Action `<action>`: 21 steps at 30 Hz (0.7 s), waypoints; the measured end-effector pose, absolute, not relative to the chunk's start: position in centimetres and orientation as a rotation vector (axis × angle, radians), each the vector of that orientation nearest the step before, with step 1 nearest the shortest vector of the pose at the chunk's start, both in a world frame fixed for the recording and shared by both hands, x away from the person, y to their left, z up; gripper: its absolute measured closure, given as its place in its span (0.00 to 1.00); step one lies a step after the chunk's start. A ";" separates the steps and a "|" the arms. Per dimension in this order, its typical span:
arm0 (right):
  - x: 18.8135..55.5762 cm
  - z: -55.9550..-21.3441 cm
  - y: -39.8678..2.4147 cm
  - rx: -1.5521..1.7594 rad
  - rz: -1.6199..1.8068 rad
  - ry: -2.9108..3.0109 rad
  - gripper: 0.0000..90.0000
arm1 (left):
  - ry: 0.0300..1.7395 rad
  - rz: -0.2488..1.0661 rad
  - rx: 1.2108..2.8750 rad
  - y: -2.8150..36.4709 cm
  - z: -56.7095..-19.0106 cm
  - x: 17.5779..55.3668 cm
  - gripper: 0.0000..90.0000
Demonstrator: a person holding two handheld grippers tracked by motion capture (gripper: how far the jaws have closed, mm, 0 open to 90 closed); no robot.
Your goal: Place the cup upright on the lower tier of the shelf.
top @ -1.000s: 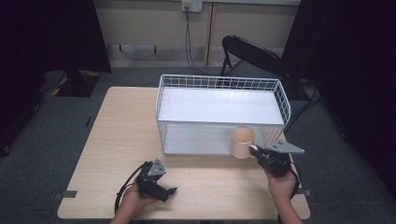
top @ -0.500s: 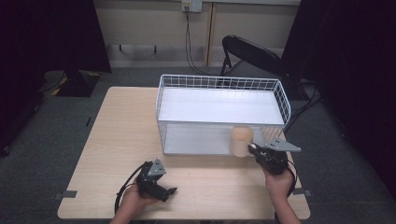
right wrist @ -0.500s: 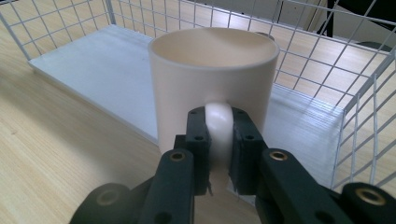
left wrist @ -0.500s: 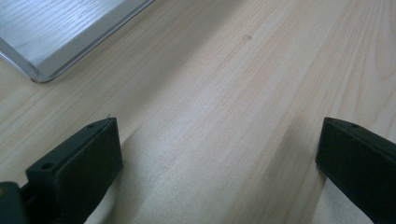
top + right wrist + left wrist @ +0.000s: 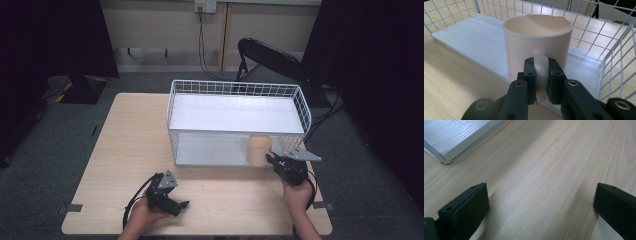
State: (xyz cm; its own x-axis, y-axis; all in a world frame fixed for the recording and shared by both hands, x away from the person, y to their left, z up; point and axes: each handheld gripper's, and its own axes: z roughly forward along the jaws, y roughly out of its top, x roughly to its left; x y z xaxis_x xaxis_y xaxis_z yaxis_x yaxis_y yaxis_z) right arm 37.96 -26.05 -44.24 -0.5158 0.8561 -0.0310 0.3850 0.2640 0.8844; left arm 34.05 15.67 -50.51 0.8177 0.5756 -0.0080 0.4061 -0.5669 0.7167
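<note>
Nearest, the left tongs [image 5: 167, 192] are resting wide apart on the bench [image 5: 125, 150], gripping nothing. The right tongs [image 5: 541, 75] are pinching the handle [image 5: 541, 67] of the mug [image 5: 259, 150], holding it upright at the basket's [image 5: 235, 90] near right corner; whether it is over the front wire or just short of it is unclear. The grasp looks done; setting the mug inside and letting go seems left.

mug [image 5: 537, 47] base: hidden behind fingers [image 5: 530, 75] | basket [image 5: 614, 50]: cut off by frame edges
</note>
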 end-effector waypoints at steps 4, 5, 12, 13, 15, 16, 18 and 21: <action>38.1 -44.4 -26.1 1.126 1.200 2.018 0.89 | 0.717 0.292 2.250 15.7 -50.5 34.0 0.00; 38.2 -44.5 -26.1 1.129 1.200 2.016 0.89 | 0.717 0.292 2.250 15.7 -50.5 34.0 0.00; 38.4 -44.9 -25.9 1.151 1.208 1.993 0.89 | 0.717 0.292 2.250 15.7 -50.5 34.0 0.00; 38.4 -45.0 -25.9 1.152 1.207 1.991 0.89 | 0.717 0.292 2.250 15.7 -50.5 34.0 0.00; 38.5 -45.1 -25.9 1.159 1.208 1.988 0.89 | 0.717 0.292 2.250 15.7 -50.5 34.0 0.00; 38.5 -45.1 -25.9 1.161 1.208 1.987 0.89 | 0.717 0.292 2.250 15.7 -50.5 34.0 0.00; 38.6 -45.1 -25.9 1.164 1.206 1.988 0.89 | 0.717 0.292 2.250 15.7 -50.5 34.0 0.00; 38.6 -45.1 -25.9 1.163 1.195 1.992 0.89 | 0.717 0.292 2.250 15.7 -50.5 34.0 0.00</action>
State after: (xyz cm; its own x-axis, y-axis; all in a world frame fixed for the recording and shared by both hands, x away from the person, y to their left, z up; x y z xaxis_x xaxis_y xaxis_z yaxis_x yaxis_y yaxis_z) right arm 38.64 -25.87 -45.15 -0.4838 0.8751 -0.0149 0.3989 0.2356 0.8862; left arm 34.05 15.67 -50.51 0.8176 0.5757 -0.0083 0.4063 -0.5667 0.7168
